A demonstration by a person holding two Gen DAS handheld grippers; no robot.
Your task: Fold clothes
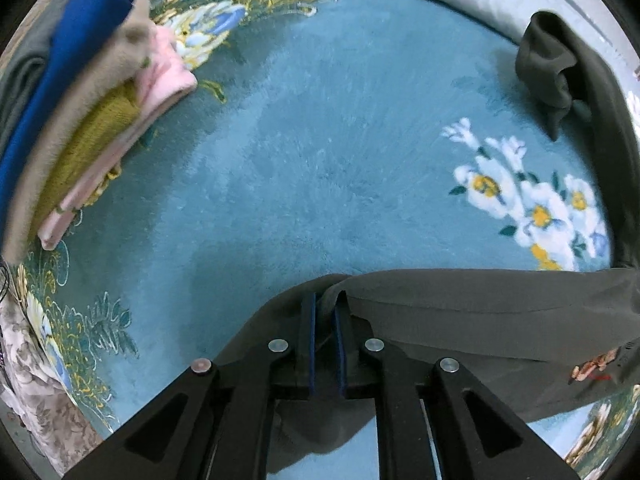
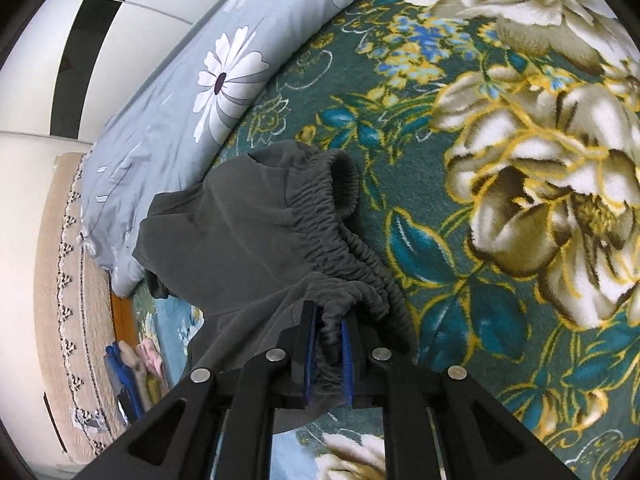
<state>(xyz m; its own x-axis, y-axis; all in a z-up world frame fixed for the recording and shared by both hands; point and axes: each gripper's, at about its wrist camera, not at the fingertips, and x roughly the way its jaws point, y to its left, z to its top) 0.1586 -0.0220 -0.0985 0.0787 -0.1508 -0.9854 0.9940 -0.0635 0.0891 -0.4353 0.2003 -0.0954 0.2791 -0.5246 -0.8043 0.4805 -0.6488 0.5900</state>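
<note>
Pointing straight down: the left gripper (image 1: pixel 325 304), its black fingers nearly together with a fold of the grey trousers (image 1: pixel 460 304) pinched between the blue pads.
Left grip: narrow, clamped on thin smooth cloth near one edge of the garment.
Trousers, left view: dark grey, matte, stretched rightward from the pads in a taut band, then rising along the right edge to a crumpled bunch at upper right.
Blanket (image 1: pixel 320 140): plush teal pile with white and yellow flowers; it lies under everything.
Folded stack (image 1: pixel 92 112): at far left, layers of blue, beige, mustard knit and pink, edges roughly aligned.
Tilted downward: the right gripper (image 2: pixel 329 316), aimed at a slant over the blanket's large cream-and-gold blossom.
Right grip: narrow, closed on the gathered elastic waistband (image 2: pixel 320 216), the ruched fabric bunched between the pads.
Trousers, right view: the waist opening gapes above the fingers, the ribbed band curling in a loop; smooth legs fall away to the left.
Quilt (image 2: pixel 168 120): pale blue cotton with white daisies, lying along the blanket's left border.
</note>
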